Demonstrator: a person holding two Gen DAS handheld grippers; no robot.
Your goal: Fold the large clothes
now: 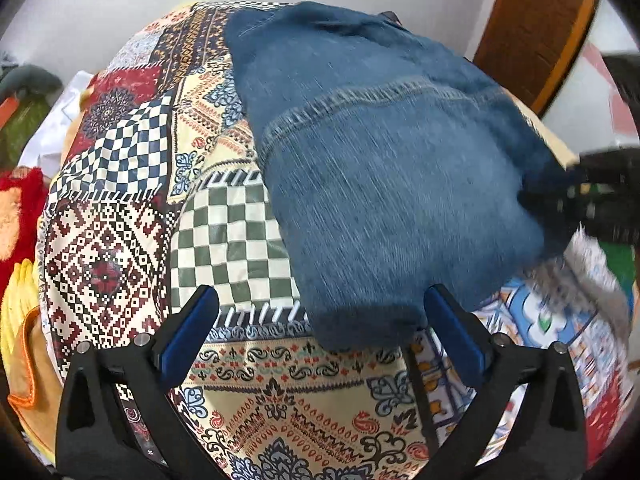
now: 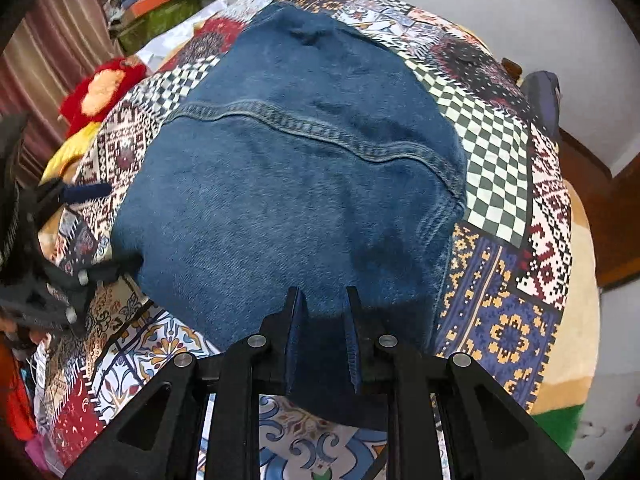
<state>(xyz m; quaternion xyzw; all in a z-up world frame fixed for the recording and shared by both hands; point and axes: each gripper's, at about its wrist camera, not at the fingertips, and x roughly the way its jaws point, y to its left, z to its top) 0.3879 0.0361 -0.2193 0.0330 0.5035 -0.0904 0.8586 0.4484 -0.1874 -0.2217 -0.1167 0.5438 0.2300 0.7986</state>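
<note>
A blue denim garment (image 1: pixel 380 152) lies folded on a patchwork bedspread (image 1: pixel 120 240); it also shows in the right wrist view (image 2: pixel 288 184). My left gripper (image 1: pixel 320 304) is open, its near edge of the denim between the spread fingers, with nothing held. My right gripper (image 2: pixel 322 300) is shut on the near edge of the denim, which bunches between its fingers. The left gripper shows at the left edge of the right wrist view (image 2: pixel 88 232), beside the denim. The right gripper appears blurred at the right of the left wrist view (image 1: pixel 592 196).
Red and yellow clothes (image 1: pixel 16 240) lie off the bed's left side. A pile of clothes and a green box (image 2: pixel 160 8) sit by a curtain. A wooden door (image 1: pixel 532 28) stands behind. The bedspread (image 2: pixel 500 240) extends around the denim.
</note>
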